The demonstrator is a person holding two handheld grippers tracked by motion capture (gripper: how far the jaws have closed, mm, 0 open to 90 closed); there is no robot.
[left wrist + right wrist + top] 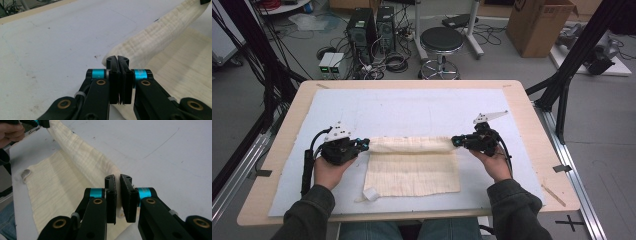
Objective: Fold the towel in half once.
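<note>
high view shows a cream cloth (pixel 412 170) lying on a pale blue-grey mat (pixel 412 110) that covers the wooden tabletop (pixel 532 115). the far edge of the cloth is lifted and folded toward the person, so it makes a long raised band between the two hands, while the near part lies flat on the mat. the left gripper (pixel 364 143) holds the left end of this band and the right gripper (pixel 456 141) holds the right end; both point inward, toward each other. in the left gripper view, the black fingers (pixel 113 75) are pressed together on the corner of the cloth (pixel 150 42), with the fabric rising just behind their tips. in the right gripper view, the fingers (pixel 111 195) are clamped on the other corner of the cloth (pixel 82 162), with a thin fold of fabric between them. a small white label (pixel 371 194) sits at the near left corner of the cloth. beyond the tabletop, a black stool (pixel 441 42) stands on the floor, and a cardboard box (pixel 537 25) is to its right.
</note>
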